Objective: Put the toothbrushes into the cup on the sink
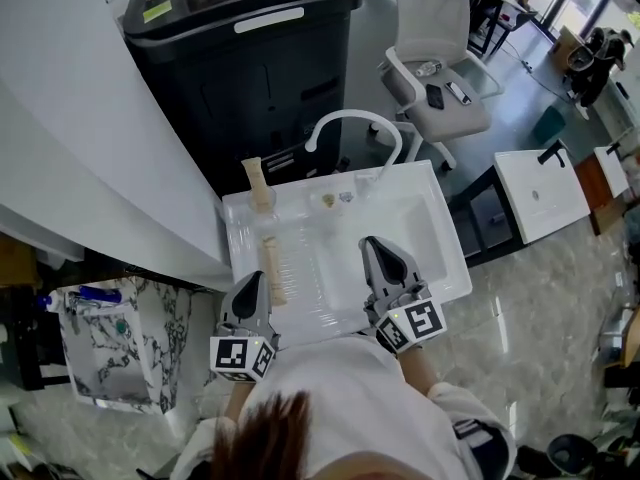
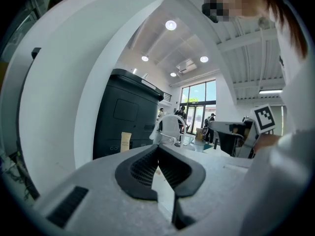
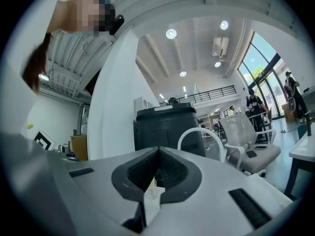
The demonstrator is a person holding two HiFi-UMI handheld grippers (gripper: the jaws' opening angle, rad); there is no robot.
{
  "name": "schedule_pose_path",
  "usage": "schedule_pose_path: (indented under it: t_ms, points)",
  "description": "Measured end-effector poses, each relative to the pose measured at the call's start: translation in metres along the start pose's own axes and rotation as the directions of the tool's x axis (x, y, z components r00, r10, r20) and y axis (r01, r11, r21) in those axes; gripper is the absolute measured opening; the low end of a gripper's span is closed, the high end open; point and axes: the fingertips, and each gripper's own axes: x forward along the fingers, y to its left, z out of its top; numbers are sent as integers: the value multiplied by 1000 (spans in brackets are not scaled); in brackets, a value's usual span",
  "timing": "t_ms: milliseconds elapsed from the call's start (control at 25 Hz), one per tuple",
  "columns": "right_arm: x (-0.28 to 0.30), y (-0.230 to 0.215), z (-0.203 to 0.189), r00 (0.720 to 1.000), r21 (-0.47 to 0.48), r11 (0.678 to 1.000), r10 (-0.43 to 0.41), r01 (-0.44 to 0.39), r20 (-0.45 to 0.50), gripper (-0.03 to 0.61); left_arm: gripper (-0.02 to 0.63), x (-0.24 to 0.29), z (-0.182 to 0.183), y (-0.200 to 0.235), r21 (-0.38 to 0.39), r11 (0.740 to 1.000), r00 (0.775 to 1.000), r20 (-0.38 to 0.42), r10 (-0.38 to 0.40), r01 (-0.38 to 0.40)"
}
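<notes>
The sink [image 1: 446, 260] still has every task thing outside the cup, so the task is judged barely begun. The left gripper [image 1: 252, 280] is held over the sink's near-left corner and the right gripper [image 1: 375, 244] over the basin's near edge. The jaws of both are pressed together with nothing between them. One toothbrush [image 1: 258, 182], beige and apparently boxed, is stood at the back-left corner. A second toothbrush [image 1: 272, 268] is laid flat along the left side, just ahead of the left gripper. A clear cup [image 1: 366, 184] appears to be set at the back edge beneath the tap [image 1: 350, 118], seemingly empty. Both toothbrushes are yet to be gripped and put in.
</notes>
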Motion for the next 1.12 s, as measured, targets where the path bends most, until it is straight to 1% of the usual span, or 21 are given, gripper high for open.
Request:
schedule_pose_path:
  t_ms: [200,440,640,880,1120]
  points:
    - [-15,2,-19,999,42,999,-17,19,-30,12,15,-3,1,-1,12,1000,1000,4,2,-2]
    - [-25,14,-50,996,78,997,-5,11,-85,12,15,-7,-8,0,7,1000,1000,-11,1,-1]
    - [-29,21,-68,993,101,995,1,11,-117,12,15,-14,-16,-1,-7,1000,1000,-23,0,0]
    - [-24,29,-74,990,112,993,-10,26,-139,12,15,-18,-16,4,-28,1000,1000,-25,-1,0]
    - [-17,44,-78,992,113,994,2,13,-130,12,15,-20,-14,11,-15,1000,1000,-17,-22,21]
